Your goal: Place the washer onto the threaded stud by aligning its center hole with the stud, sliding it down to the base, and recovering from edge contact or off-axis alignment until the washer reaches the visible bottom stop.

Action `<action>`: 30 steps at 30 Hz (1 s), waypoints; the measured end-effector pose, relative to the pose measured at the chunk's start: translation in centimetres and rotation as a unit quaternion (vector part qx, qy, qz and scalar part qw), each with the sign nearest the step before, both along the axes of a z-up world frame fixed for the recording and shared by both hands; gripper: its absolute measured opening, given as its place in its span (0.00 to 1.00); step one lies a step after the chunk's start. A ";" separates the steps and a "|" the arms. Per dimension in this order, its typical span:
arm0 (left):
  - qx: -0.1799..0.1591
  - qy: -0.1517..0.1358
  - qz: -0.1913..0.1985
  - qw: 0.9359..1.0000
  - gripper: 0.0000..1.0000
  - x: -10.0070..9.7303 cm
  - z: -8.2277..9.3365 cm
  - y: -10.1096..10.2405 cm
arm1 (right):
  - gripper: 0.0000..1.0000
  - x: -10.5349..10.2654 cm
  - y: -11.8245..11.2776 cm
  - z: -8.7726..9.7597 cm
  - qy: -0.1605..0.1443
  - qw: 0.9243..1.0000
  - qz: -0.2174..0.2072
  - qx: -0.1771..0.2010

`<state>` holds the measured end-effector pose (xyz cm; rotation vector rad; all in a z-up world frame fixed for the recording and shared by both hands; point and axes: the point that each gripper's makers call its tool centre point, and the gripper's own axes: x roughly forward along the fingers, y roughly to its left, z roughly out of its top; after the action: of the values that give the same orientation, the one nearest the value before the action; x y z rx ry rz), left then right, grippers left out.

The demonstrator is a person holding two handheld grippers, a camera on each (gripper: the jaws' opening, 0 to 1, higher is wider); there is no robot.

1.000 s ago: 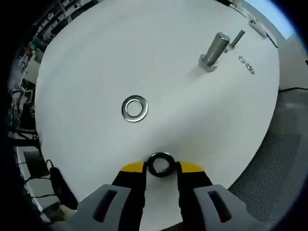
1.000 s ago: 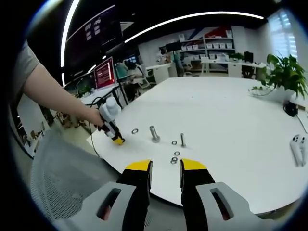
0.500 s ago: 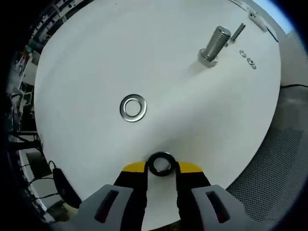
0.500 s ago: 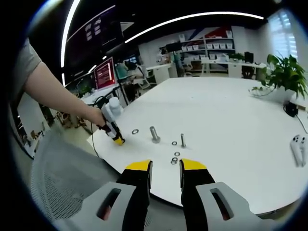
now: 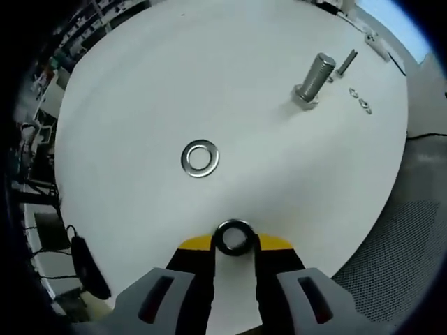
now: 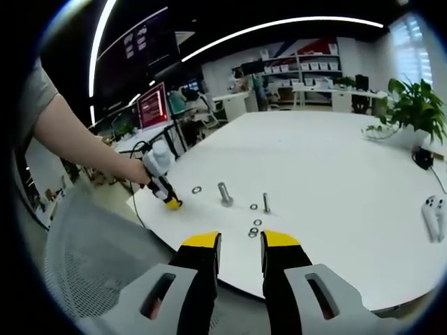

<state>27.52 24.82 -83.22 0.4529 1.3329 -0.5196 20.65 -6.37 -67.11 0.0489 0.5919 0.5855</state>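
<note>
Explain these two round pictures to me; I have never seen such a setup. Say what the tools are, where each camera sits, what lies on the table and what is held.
A person holds a two-jaw gripper in each hand, and each carries a fisheye camera looking along its jaws. In the left gripper view, the left gripper pinches a dark washer above the white table. On it lie a loose washer, the big upright stud, a thinner stud and small washers. The right gripper hovers empty.

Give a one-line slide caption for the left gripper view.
Left claw grips a washer over the white table, a second washer and the upright bolt ahead.
</note>
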 end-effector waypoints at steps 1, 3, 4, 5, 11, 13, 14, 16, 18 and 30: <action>-0.001 0.000 -0.001 1.000 0.19 -0.1 0.0 -0.2 | 0.25 0.0 0.0 0.0 0.000 1.000 0.001 0.000; -0.005 0.002 -0.004 1.000 0.19 -0.3 0.1 -0.7 | 0.25 0.0 0.0 0.0 0.000 1.000 0.001 0.000; -0.007 0.001 -0.008 1.000 0.19 -0.3 0.1 -0.9 | 0.25 0.0 0.1 0.0 0.001 1.000 0.002 0.000; -0.008 -0.001 -0.012 1.000 0.19 -0.3 0.2 -1.2 | 0.25 0.0 0.1 0.0 0.001 1.000 0.002 -0.001; -0.021 -0.017 -0.042 0.999 0.19 0.7 1.4 -3.1 | 0.25 -0.1 0.2 0.0 0.001 1.000 0.007 -0.001; -0.024 -0.029 -0.058 0.998 0.19 1.3 2.2 -3.9 | 0.25 -0.1 0.2 0.0 0.001 1.000 0.008 -0.001; -0.027 -0.032 -0.059 0.997 0.19 1.6 2.6 -4.2 | 0.25 -0.1 0.3 0.0 0.001 1.000 0.008 -0.001; -0.036 -0.041 -0.060 0.997 0.19 2.3 3.4 -5.0 | 0.25 -0.1 0.3 -0.1 0.002 1.000 0.010 -0.002; -0.047 -0.051 -0.059 0.996 0.19 3.1 4.3 -5.8 | 0.25 -0.2 0.3 -0.1 0.002 1.000 0.011 -0.002; -0.084 -0.091 -0.100 0.987 0.19 6.4 8.1 -11.5 | 0.25 -0.1 0.3 0.1 -0.002 1.000 0.009 0.003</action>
<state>33.94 13.36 -75.15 0.4849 1.0648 -0.7329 20.53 -6.03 -67.01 0.0474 0.5873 0.6052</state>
